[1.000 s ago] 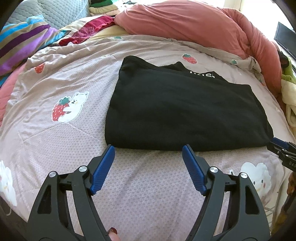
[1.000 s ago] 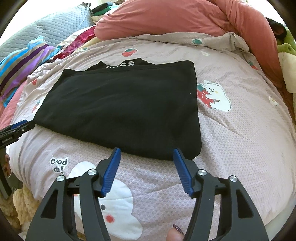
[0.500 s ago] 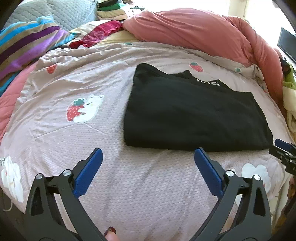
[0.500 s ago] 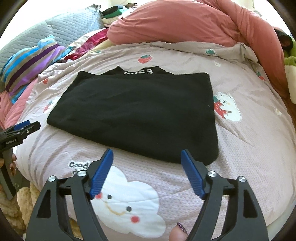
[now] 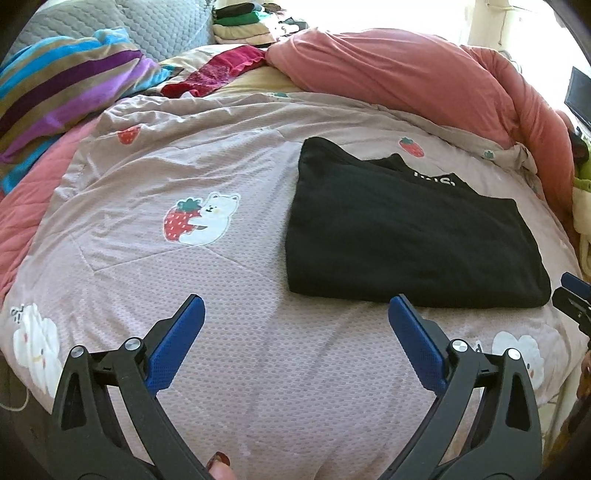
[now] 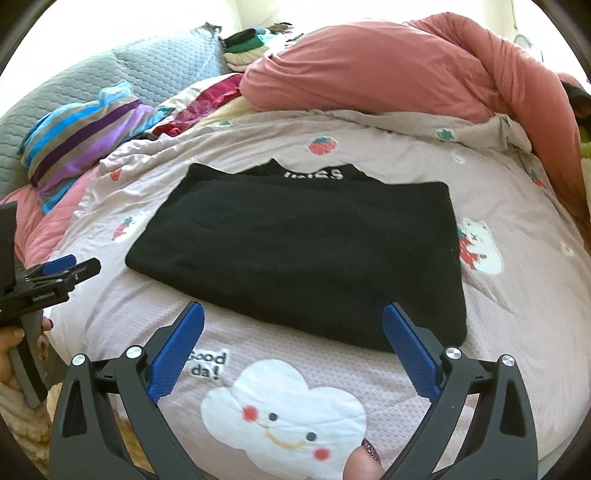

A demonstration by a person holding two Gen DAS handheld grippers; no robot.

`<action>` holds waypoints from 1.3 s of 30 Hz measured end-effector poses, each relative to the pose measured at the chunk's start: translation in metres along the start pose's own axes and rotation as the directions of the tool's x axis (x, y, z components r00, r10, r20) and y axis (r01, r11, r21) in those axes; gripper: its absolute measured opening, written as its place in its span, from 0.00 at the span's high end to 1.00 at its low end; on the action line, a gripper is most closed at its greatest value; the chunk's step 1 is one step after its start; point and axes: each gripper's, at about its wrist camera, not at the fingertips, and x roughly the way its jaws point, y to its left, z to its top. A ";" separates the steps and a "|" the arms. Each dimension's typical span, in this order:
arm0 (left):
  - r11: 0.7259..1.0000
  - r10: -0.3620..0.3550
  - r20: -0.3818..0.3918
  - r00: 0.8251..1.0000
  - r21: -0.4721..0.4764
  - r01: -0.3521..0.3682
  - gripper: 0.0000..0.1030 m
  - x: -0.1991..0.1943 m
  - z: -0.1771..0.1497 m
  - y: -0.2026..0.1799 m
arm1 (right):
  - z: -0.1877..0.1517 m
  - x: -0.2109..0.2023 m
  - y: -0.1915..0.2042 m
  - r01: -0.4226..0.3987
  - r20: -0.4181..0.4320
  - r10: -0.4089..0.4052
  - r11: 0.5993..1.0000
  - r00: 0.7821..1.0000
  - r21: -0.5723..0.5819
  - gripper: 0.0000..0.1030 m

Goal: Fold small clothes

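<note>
Both tongs have backed off and spread wide, empty. Left view: left tongs (image 5: 295, 317) sit before the folded black shirt (image 5: 406, 236), which lies on the bed (image 5: 147, 258) toward its near edge. Right view: right tongs (image 6: 293, 325) hover by the shirt's near edge; folding looks finished.

One black garment (image 6: 303, 251) is seen, folded flat on one pink quilt (image 5: 236, 280). Two grippers are counted: the left gripper (image 5: 295, 314) and the right gripper (image 6: 291, 321), each with two blue pads set wide apart. On the quilt, beside the garment, two bear-with-strawberry prints are counted across the views, (image 5: 201, 223) and (image 6: 478, 249). Beyond the garment lie one salmon duvet (image 6: 406, 62), one striped blanket (image 5: 70, 92) and one pile of folded clothes (image 5: 243, 22).
</note>
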 end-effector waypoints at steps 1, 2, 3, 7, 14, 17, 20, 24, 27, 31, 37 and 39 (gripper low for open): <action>1.000 0.001 0.001 1.000 -0.003 -0.001 0.09 0.000 0.000 0.001 | 0.001 0.000 0.003 -0.007 0.001 0.007 1.000 1.000 -0.004 0.05; 1.000 0.002 0.002 1.000 -0.006 -0.002 0.09 -0.001 0.001 0.002 | 0.002 0.001 0.006 -0.012 0.003 0.012 1.000 1.000 -0.009 0.05; 1.000 0.005 0.003 1.000 -0.010 -0.005 0.09 -0.001 0.001 0.005 | 0.002 0.002 0.009 -0.018 0.004 0.018 1.000 1.000 -0.014 0.05; 1.000 0.018 0.002 1.000 -0.019 -0.018 0.09 -0.001 0.002 0.013 | 0.007 0.009 0.028 -0.043 0.006 0.043 0.998 0.999 -0.055 0.05; 0.998 0.041 0.006 0.999 -0.056 -0.041 0.09 -0.001 0.006 0.032 | 0.012 0.024 0.060 -0.067 0.000 0.067 0.989 0.998 -0.130 0.05; 0.996 0.054 0.006 0.999 -0.072 -0.053 0.09 -0.001 0.009 0.042 | 0.014 0.031 0.072 -0.085 -0.005 0.085 0.985 0.996 -0.151 0.05; 0.995 0.065 0.006 0.998 -0.078 -0.064 0.09 0.000 0.012 0.046 | 0.015 0.037 0.081 -0.096 -0.009 0.096 0.981 0.995 -0.168 0.05; 0.994 0.075 0.003 0.997 -0.084 -0.075 0.09 0.002 0.016 0.051 | 0.016 0.044 0.092 -0.117 -0.021 0.115 0.976 0.993 -0.185 0.05; 0.993 0.082 -0.002 0.997 -0.087 -0.081 0.09 0.005 0.019 0.054 | 0.017 0.051 0.098 -0.130 -0.031 0.126 0.972 0.992 -0.195 0.05; 0.992 0.086 -0.008 0.996 -0.087 -0.087 0.09 0.010 0.024 0.055 | 0.016 0.060 0.107 -0.140 -0.046 0.134 0.969 0.990 -0.205 0.05; 0.993 0.099 -0.021 0.995 -0.067 -0.100 0.09 0.022 0.036 0.053 | 0.015 0.076 0.123 -0.147 -0.063 0.136 0.959 0.989 -0.240 0.05; 0.993 0.103 -0.027 0.994 -0.055 -0.105 0.09 0.027 0.041 0.051 | 0.014 0.083 0.129 -0.153 -0.071 0.139 0.956 0.988 -0.251 0.05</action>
